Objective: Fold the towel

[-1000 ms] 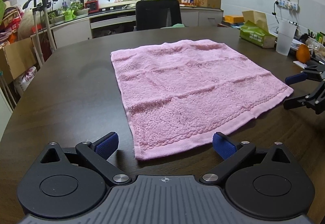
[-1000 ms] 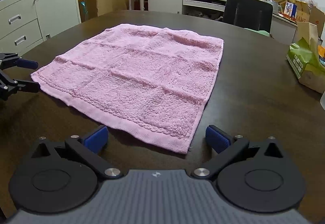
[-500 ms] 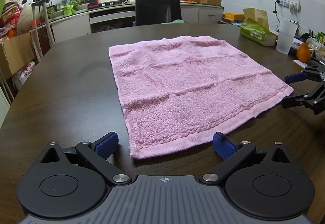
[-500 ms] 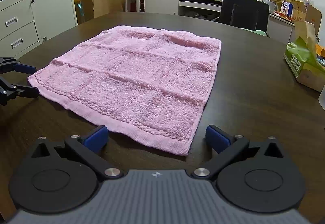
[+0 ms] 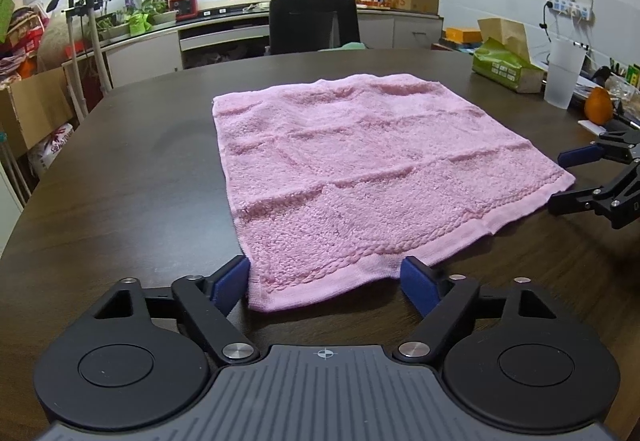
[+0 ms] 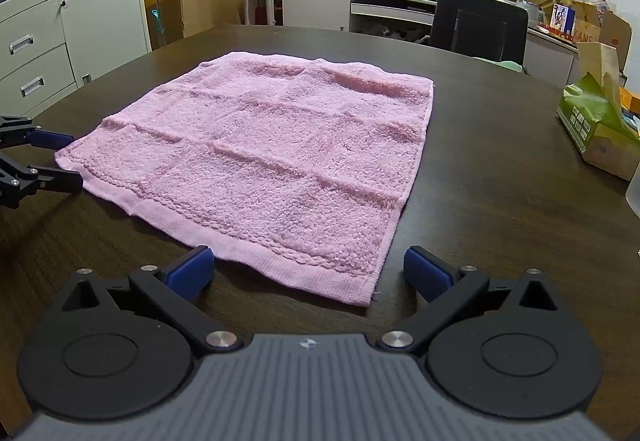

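Flat pink terry towel (image 5: pixel 360 177) mid dark wooden desk (image 5: pixel 120 181); my left gripper (image 5: pixel 326 279) jaws apart astride its near-left corner, right gripper (image 6: pixel 306 267) apart astride near-right corner

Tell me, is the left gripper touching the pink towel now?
Cannot tell. In the left wrist view the towel corner lies between the open jaws of the left gripper; its edge meets the left pad in the picture, but neither contact nor a gap shows plainly.
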Demonstrator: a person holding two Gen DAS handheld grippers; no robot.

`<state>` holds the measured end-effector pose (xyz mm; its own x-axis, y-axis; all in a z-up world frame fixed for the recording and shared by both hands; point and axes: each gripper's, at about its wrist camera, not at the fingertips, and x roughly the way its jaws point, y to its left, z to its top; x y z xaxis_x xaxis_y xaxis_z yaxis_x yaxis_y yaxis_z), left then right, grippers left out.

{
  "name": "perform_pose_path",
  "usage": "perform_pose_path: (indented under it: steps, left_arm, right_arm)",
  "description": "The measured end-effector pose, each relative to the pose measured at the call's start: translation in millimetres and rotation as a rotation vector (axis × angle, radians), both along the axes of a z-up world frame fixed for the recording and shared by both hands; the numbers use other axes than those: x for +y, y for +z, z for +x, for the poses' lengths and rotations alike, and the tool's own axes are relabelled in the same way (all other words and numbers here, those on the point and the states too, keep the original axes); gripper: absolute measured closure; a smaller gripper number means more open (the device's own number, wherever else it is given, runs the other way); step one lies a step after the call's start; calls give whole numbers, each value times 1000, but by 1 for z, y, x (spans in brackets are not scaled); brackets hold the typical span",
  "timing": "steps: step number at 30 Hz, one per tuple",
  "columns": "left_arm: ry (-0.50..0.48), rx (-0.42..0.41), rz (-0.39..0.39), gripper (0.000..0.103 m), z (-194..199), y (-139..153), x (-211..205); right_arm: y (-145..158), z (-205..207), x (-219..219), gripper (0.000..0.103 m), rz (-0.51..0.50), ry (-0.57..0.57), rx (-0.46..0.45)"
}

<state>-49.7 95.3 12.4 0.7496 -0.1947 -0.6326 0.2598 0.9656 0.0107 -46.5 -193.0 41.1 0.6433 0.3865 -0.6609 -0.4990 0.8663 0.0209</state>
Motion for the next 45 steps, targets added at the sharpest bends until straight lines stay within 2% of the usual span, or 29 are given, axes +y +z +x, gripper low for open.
perform_pose_path:
  steps: [2,5,8,10,11,12,13,16,20,28,36,41,45]
  left_arm:
    - [3,-7,-4,41,-2,1,1]
    - [9,-14,-9,56,-3,3,1]
    - [13,-20,-3,62,-3,3,-1]
    - [13,-24,-1,66,-4,3,-3]
    - [13,-26,-1,68,-4,3,-4]
    - [14,-28,1,69,-5,3,-5]
    - [17,-29,2,70,-5,3,-7]
    - [31,-29,3,79,-6,4,-8]
    - [36,-35,2,89,-7,5,-8]
    - [51,-37,-20,93,-8,7,-8]
    - [70,-60,-29,95,-13,11,-6]
    - [73,-59,-36,95,-13,12,-6]
    - [81,-47,-41,95,-11,11,-5]
  right_arm:
    - [1,-3,-1,12,4,-1,-9]
    - [3,-6,-3,26,9,-5,-18]
    - [4,-9,-4,43,13,-9,-23]
    - [5,-11,-5,59,15,-11,-27]
    - [6,-12,-5,61,16,-12,-29]
    - [6,-13,-6,68,18,-14,-30]
    - [7,-14,-6,79,19,-15,-33]
    - [6,-19,-3,92,25,-14,-49]
    - [7,-23,-5,96,35,-31,-61]
    - [9,-26,-9,97,40,-50,-80]
    - [26,-36,-7,99,21,-68,-165]
    - [24,-32,-2,98,-35,-51,-168]
    - [24,-28,7,92,-90,-26,-177]
